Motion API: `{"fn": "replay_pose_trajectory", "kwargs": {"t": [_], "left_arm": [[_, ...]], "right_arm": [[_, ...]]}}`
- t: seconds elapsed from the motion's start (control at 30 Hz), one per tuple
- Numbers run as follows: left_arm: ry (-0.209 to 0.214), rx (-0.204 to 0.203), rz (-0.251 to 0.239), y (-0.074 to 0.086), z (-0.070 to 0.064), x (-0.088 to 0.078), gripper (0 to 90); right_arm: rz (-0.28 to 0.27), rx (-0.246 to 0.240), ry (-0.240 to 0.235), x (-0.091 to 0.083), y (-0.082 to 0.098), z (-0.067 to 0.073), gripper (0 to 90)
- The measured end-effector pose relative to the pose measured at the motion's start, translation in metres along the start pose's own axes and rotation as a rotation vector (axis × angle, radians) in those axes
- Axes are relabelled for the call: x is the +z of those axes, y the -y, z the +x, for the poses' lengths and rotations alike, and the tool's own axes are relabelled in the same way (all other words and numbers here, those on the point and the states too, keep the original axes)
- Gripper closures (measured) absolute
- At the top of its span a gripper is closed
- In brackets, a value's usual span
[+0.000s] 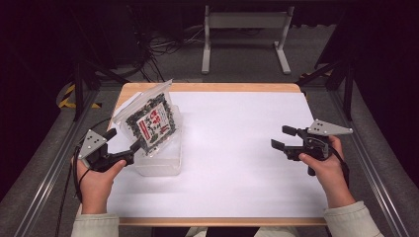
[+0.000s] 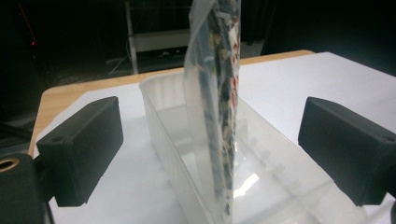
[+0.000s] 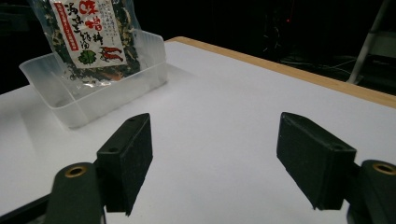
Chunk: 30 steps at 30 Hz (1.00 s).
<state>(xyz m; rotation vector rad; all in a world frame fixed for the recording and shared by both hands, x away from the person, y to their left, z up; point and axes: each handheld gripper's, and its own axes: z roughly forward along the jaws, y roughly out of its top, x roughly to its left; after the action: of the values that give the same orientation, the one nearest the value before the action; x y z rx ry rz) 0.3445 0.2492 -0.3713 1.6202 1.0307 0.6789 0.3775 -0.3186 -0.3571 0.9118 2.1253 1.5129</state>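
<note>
The worktop [image 1: 237, 163] in front of me is covered by a white sheet, and I judge it is kept bare so that the clear plastic tub [image 1: 160, 158] on its left side is the one landmark for the job. The tub sits with its long side running near to far, which suits a flat packet going in on edge. Standing in it is the packet of dried greens [image 1: 150, 121], a clear pouch with a red and white label, upright but tilted, its top leaning toward the far left and its lower edge down inside the tub; I take it that the walls are propping it, so it seems to need no holding now. My left gripper [image 1: 123, 145] is at the near left corner of the tub with its jaws spread wide, clamping nothing. In the left gripper view the packet [image 2: 217, 107] stands edge-on straight ahead, between the lines of my two jaws but beyond their tips, with the tub's wall [image 2: 163, 140] just in front of me. My right gripper [image 1: 285, 139] hangs over the bare right side of the worktop, also spread wide and empty, well apart from the tub, which I think keeps it out of the left hand's way.
</note>
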Motion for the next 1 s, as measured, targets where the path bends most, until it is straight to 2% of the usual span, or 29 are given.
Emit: {"fn": "replay_pose_trajectory", "kwargs": {"t": [0.13, 0.27, 0.33, 0.37, 0.47, 0.57, 0.63, 0.7, 0.8, 0.87, 1.0], "left_arm": [[0.024, 0.002, -0.017, -0.003, -0.01, -0.01, 7.8], [0.075, 0.028, -0.02, -0.014, -0.03, -0.021, 8.5], [0.085, 0.029, -0.021, -0.015, -0.035, -0.023, 8.6], [0.105, 0.025, -0.027, -0.017, -0.044, -0.024, 8.5], [0.151, 0.028, -0.039, -0.02, -0.058, -0.021, 8.3], [0.202, 0.042, -0.049, -0.023, -0.073, -0.015, 7.4], [0.238, 0.051, -0.039, -0.023, -0.084, -0.008, 7.0], [0.258, 0.06, -0.039, -0.023, -0.093, -0.001, 6.0], [0.3, 0.057, -0.015, -0.021, -0.107, 0.014, 3.8], [0.306, 0.071, -0.003, -0.02, -0.113, 0.02, 3.8], [0.345, 0.07, 0.012, -0.012, -0.126, 0.037, 3.9]], "right_arm": [[0.003, 0.002, 0.003, 0.0, 0.001, 0.0, 26.8], [0.001, 0.002, 0.006, -0.002, 0.001, 0.0, 26.8], [0.003, 0.001, 0.008, -0.003, 0.001, -0.001, 26.7], [0.004, 0.002, 0.009, -0.003, 0.002, -0.001, 26.7], [0.002, 0.007, 0.014, -0.005, 0.003, -0.002, 26.6], [-0.003, 0.003, 0.017, -0.007, 0.004, -0.003, 26.5], [-0.006, 0.001, 0.018, -0.009, 0.006, -0.002, 26.3], [-0.003, -0.002, 0.024, -0.012, 0.008, -0.002, 26.3], [-0.005, 0.004, 0.032, -0.017, 0.011, -0.003, 26.2], [-0.005, 0.003, 0.041, -0.02, 0.013, -0.004, 26.2], [-0.013, 0.003, 0.043, -0.025, 0.02, -0.004, 25.5]]}}
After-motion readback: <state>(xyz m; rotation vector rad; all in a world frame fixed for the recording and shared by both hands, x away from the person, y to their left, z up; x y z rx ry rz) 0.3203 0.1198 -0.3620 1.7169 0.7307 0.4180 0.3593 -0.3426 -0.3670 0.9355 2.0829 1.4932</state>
